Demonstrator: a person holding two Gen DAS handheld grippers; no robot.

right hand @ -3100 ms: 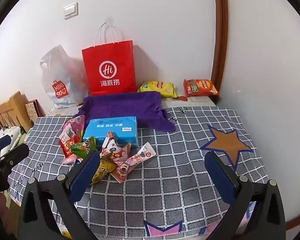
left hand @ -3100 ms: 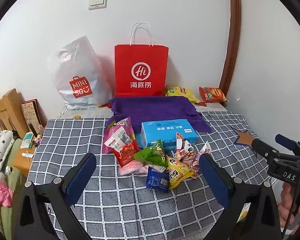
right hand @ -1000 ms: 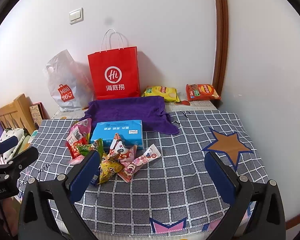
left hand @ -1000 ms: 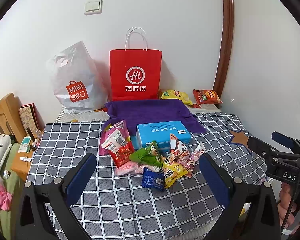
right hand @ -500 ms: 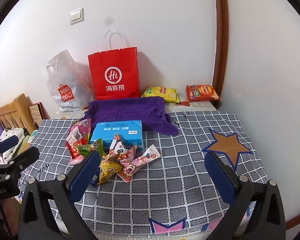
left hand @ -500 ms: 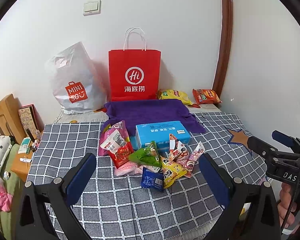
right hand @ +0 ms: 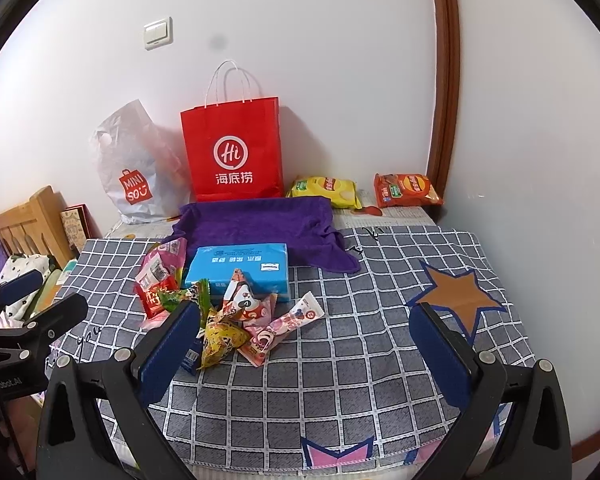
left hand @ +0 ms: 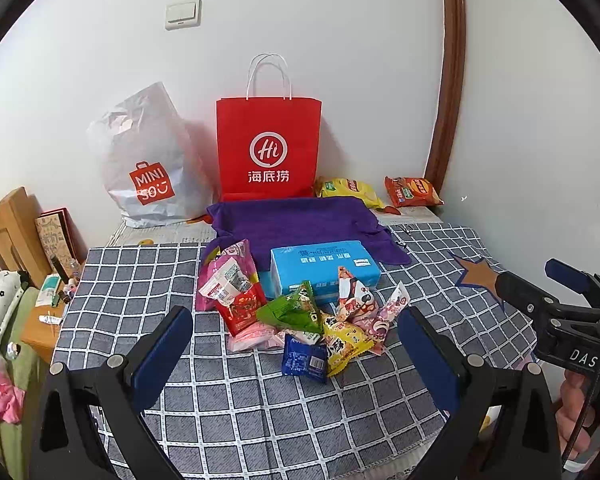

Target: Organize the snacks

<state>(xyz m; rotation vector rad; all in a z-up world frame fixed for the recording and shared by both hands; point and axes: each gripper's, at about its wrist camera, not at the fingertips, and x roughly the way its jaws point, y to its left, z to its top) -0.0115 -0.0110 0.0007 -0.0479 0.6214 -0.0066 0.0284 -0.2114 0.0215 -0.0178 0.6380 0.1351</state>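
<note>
A heap of small foil snack packets [left hand: 300,316] sits mid-worktop on the grey checked cloth [left hand: 148,280], just in front of a flat blue rectangular tissue pack [left hand: 324,268], as two hand-held tongs wait at the near edge with nothing in either.

From the left: the left tongs [left hand: 296,344] hang above the cloth with their blue-padded arms spread wide, and the heap shows between them. At the heap's left end a pink-and-red packet [left hand: 230,280] leans up and away, its long axis running roughly front to back. A green crinkled packet [left hand: 292,312] lies in the middle with its peak pointing away from the camera, and a small dark blue packet [left hand: 304,358] lies nearest of all. A yellow packet [right hand: 220,336] lies beside it. A long pink-and-white wrapper [right hand: 292,320] lies on a diagonal, its far end aimed to the right and away. The right tongs [right hand: 304,344] are likewise spread and empty, to the right of the heap.

At the back, a white plastic shopping bag [left hand: 148,160] and a red paper carrier bag [left hand: 268,148] stand against the wall behind a purple towel [left hand: 296,220].

The sorting appears not yet begun. The next move likely calls for lowering one pair of tongs over a single outlying packet, probably the dark blue one, and closing across its short side.
</note>
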